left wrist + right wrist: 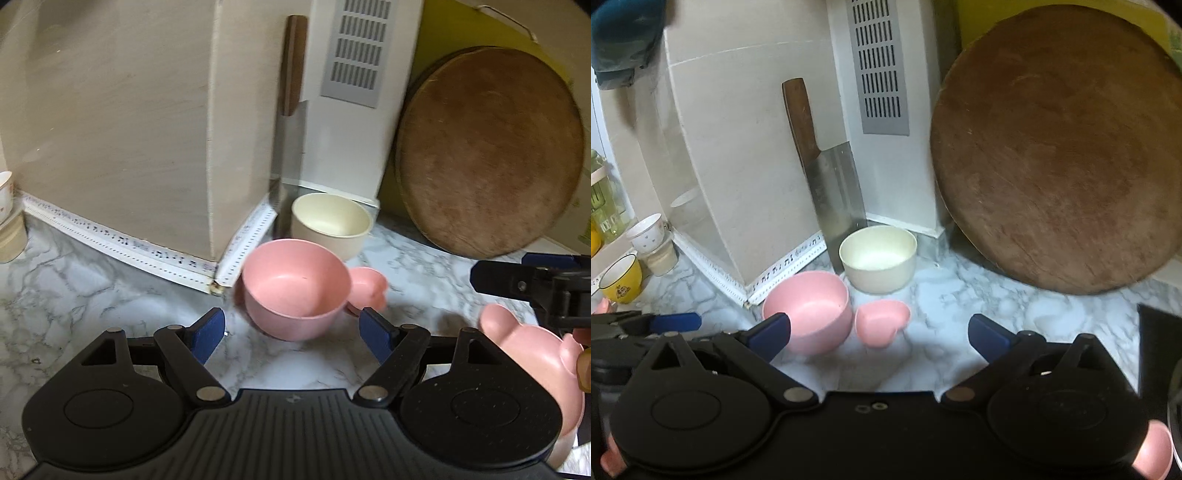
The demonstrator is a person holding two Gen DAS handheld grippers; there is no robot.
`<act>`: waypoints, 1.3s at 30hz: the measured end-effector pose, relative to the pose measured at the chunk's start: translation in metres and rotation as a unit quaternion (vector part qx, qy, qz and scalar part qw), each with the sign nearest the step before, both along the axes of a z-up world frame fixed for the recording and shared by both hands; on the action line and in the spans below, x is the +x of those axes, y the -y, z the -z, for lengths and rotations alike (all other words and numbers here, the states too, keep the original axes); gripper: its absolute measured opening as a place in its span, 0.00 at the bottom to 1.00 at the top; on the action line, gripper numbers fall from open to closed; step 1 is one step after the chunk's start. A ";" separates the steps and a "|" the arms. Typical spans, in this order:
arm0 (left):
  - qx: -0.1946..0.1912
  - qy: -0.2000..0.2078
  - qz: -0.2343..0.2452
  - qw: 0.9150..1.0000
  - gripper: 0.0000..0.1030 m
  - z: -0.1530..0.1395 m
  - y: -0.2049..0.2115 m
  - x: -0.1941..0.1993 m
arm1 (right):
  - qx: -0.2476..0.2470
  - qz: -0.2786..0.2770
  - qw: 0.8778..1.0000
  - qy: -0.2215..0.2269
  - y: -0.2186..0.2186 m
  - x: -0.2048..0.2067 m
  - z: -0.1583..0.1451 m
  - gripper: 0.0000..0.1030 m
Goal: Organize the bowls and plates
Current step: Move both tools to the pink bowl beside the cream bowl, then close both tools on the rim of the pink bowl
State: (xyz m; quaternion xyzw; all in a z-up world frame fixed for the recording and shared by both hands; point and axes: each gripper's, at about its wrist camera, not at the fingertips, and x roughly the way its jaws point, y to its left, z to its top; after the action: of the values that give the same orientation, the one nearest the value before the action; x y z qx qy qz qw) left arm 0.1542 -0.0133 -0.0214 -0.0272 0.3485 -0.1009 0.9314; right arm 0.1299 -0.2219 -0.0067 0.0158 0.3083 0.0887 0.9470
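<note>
Left wrist view: your left gripper (291,334), jaws wide, empty, faces the round pink plastic bowl (295,288) dead ahead on the marble counter (92,280); right gripper (879,334) likewise spread, empty, farther off.

Pink bowl (807,312) upright, small pink dish (882,322) beside, cream bowl (878,258) behind

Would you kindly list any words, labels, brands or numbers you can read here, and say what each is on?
No text reads clearly.
White edge strip along the wall base: black music-note style marks, no words.
Yellow mug: small dark print, too blurred to read.
Cleaver blade: faint stamp, unreadable.
Left hand-held gripper: small embossed logo on the body, no letters legible.
</note>
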 end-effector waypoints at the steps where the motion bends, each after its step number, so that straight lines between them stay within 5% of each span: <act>1: 0.002 0.002 -0.006 1.000 0.77 0.001 0.000 0.002 | -0.004 -0.007 1.000 -0.001 -0.003 0.007 0.001 1.00; 8: 0.009 -0.001 -0.026 1.000 0.78 0.010 0.000 0.021 | -0.021 -0.062 0.998 0.003 -0.018 0.046 0.006 1.00; 12: 0.006 0.000 -0.041 0.999 1.00 0.019 0.000 0.029 | -0.013 -0.069 0.997 -0.024 -0.022 0.072 0.012 0.99; 32: -0.009 -0.061 -0.120 0.991 1.00 0.056 0.001 0.079 | 0.024 -0.060 0.985 -0.158 -0.045 0.152 0.067 0.88; 39: -0.030 -0.071 -0.117 0.990 0.96 0.059 -0.002 0.082 | 0.045 -0.052 0.980 -0.189 -0.046 0.161 0.079 0.59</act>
State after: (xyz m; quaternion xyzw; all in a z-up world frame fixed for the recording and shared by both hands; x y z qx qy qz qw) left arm 0.2366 -0.0113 -0.0805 -0.1030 0.4052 0.0004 0.9084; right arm 0.2912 -0.1764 -0.0857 0.0585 0.4782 0.1469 0.8639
